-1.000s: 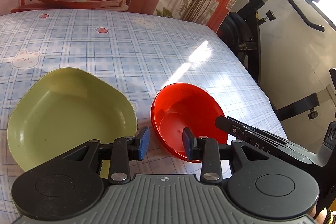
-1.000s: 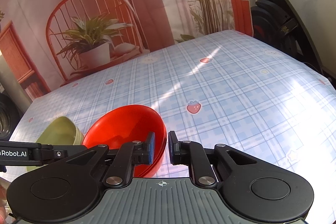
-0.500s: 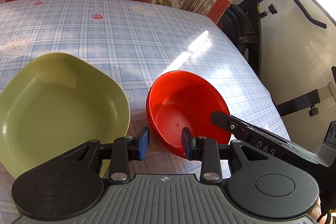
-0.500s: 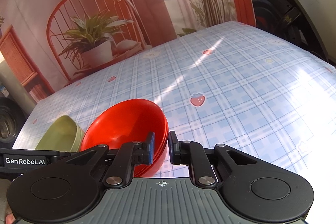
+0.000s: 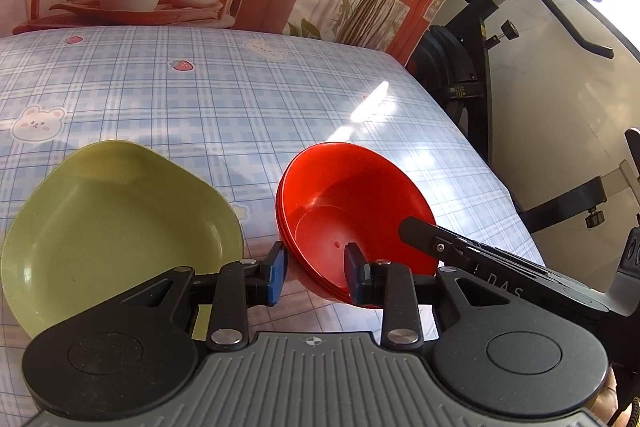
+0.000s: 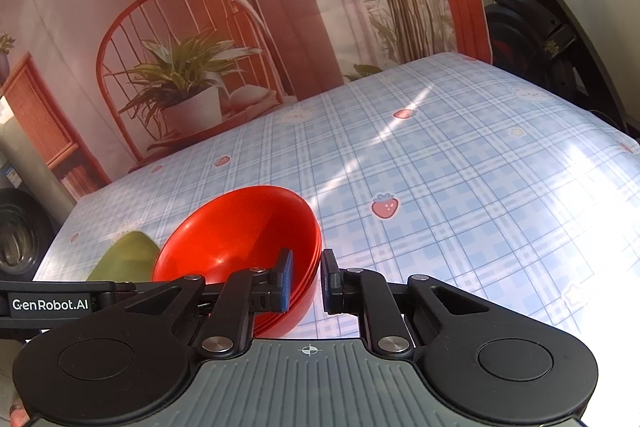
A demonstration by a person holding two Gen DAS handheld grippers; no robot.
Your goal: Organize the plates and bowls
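Left wrist view: a stack of red bowls (image 5: 352, 211) sits tilted on the bench (image 5: 200, 99), beside a green plate (image 5: 116, 227) to its left. The left gripper (image 5: 314, 275) straddles the bowls' near rim, jaws narrow with a gap on the left pad's side. Right wrist view: the right gripper (image 6: 306, 279) is clamped on the bowls' right rim (image 6: 316, 259), one pad inside, one outside.

The left gripper (image 5: 314, 273) sits low in its frame with jaws partly apart, while the right gripper (image 6: 307, 281) has its jaws clamped nearly together.
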